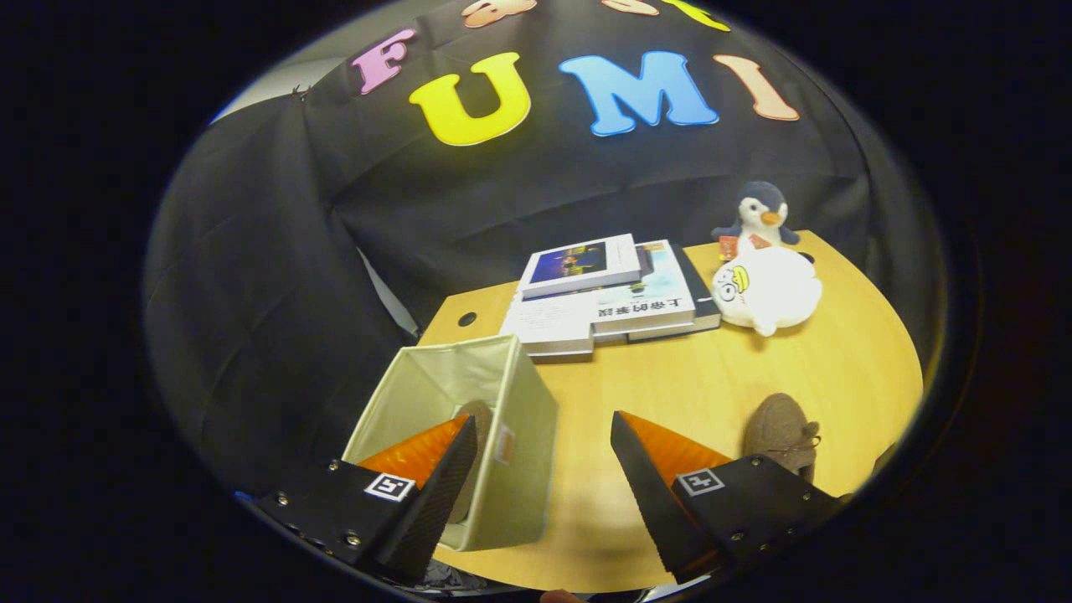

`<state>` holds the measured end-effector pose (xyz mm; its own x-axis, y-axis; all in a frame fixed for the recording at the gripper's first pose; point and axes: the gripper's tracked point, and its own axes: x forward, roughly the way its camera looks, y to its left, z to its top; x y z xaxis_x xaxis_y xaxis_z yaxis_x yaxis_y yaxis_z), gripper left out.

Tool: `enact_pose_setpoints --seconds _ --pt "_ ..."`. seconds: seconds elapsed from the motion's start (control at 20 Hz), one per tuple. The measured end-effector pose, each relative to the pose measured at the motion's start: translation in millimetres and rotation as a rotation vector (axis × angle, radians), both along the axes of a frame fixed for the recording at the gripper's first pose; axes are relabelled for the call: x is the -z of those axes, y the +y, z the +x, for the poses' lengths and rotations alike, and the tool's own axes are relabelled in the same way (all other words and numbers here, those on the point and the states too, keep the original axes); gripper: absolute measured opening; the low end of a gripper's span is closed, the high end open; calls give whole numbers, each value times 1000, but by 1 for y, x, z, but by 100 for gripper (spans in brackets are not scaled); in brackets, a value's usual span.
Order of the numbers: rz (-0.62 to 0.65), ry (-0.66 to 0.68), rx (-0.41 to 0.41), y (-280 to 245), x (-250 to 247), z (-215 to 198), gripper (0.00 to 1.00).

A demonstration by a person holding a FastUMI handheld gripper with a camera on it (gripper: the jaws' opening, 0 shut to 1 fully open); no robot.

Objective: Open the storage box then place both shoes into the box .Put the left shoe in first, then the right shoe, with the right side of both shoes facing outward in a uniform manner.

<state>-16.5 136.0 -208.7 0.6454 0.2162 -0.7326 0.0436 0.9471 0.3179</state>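
Note:
A pale fabric storage box [469, 394] stands open on the wooden table [720, 368], just ahead of my left finger. One brown shoe [479, 419] stands inside it against the near wall, partly hidden by that finger. The other brown shoe [779, 431] lies on the table beyond my right finger. My gripper [544, 452] is open, with nothing between its fingers, hovering above the box's right wall and the bare table beside it.
A stack of books [607, 293] lies at the back of the table. A white plush toy [766, 289] and a penguin plush [760, 216] sit to the right of the books. The table's near edge curves below my fingers.

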Motion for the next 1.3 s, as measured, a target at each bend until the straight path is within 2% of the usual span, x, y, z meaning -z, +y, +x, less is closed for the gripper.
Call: enact_pose_setpoints --seconds 0.3,0.55,1.3 --pt "-41 40 107 -79 22 -17 98" --pt "-85 58 148 -131 35 -32 98" --pt "-250 207 100 -221 109 -86 98"
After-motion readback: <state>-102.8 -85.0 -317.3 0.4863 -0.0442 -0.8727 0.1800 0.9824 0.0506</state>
